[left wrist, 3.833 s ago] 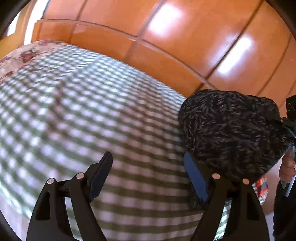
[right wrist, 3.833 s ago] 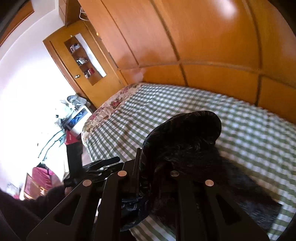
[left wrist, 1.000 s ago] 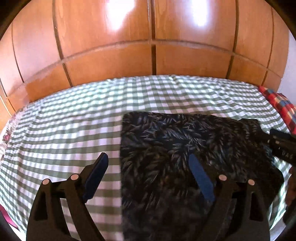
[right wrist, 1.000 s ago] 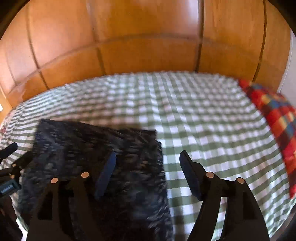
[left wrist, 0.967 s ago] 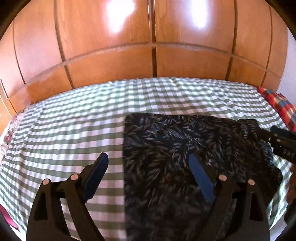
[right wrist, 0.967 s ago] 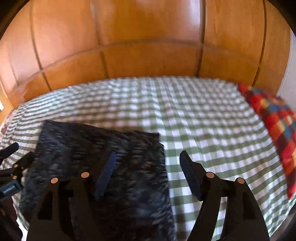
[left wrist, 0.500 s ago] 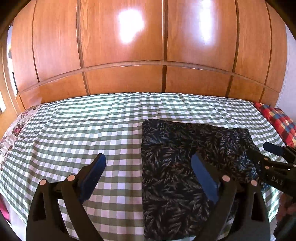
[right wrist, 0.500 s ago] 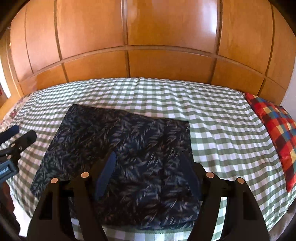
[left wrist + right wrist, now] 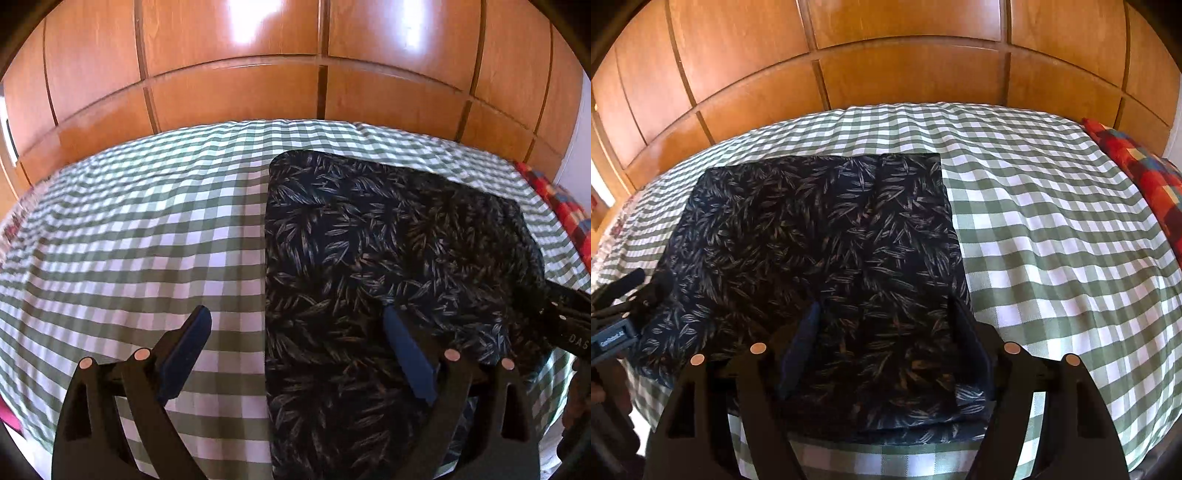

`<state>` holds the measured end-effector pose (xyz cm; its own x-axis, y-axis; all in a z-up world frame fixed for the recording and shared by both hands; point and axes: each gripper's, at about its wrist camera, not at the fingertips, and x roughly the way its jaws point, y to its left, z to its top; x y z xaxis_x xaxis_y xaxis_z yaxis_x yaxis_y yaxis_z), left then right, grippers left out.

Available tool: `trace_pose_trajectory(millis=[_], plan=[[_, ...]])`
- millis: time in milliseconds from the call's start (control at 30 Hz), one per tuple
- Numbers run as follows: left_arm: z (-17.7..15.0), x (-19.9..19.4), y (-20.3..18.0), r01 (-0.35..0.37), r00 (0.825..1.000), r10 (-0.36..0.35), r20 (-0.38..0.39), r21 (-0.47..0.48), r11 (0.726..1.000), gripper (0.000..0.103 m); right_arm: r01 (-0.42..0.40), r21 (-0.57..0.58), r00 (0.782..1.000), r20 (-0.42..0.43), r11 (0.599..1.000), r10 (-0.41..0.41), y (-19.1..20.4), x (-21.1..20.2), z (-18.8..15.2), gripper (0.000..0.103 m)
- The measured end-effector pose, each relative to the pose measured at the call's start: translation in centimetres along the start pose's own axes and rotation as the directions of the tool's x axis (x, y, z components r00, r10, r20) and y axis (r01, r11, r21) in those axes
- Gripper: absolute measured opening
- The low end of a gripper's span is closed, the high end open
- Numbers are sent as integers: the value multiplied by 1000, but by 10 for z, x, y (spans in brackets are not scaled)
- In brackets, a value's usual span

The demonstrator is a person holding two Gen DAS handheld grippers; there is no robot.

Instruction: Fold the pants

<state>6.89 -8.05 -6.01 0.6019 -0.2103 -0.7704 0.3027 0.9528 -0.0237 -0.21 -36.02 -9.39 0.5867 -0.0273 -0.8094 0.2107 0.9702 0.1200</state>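
Note:
The dark leaf-print pants lie flat on the bed as a folded rectangle, also seen in the right wrist view. My left gripper hovers open over the pants' left edge, one blue pad above the checked sheet, the other above the fabric. My right gripper hangs open over the pants' near right part, nothing between its pads. The right gripper's tip shows at the right edge of the left view; the left gripper's tip shows at the left edge of the right view.
A green-and-white checked sheet covers the bed. Wooden wardrobe panels stand behind it. A red plaid pillow lies at the bed's right end. The bed's near edge runs just below the grippers.
Both grippers let go of the pants, which now lie flat on the bed. Over the last half second both cameras moved down and closer to the fabric.

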Motion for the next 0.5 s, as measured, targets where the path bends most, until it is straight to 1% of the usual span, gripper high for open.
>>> trace_pose_trajectory(millis=[100, 133, 200, 233, 300, 367, 500], plan=[[2, -5, 5, 26, 1000, -26, 16, 3, 1000, 94, -68, 45, 998, 4, 997, 68, -10, -8, 5, 71], [3, -6, 7, 34, 999, -34, 20, 1, 999, 94, -102, 72, 995, 14, 992, 101, -17, -12, 8, 72], [5, -10, 13, 61, 998, -61, 26, -17, 998, 94, -146, 106, 989, 27, 984, 144, -27, -17, 12, 76], [6, -12, 15, 75, 997, -75, 29, -26, 997, 94, -185, 130, 983, 29, 974, 183, -33, -18, 14, 79], [6, -16, 19, 90, 995, -88, 38, -32, 995, 95, -243, 168, 970, 28, 955, 242, -43, -17, 17, 79], [7, -19, 23, 104, 994, -103, 46, -28, 994, 97, -267, 195, 963, 25, 944, 267, -49, -14, 19, 82], [8, -20, 26, 122, 992, -121, 44, -17, 992, 100, -321, 243, 945, 14, 915, 328, -59, -6, 20, 82]])
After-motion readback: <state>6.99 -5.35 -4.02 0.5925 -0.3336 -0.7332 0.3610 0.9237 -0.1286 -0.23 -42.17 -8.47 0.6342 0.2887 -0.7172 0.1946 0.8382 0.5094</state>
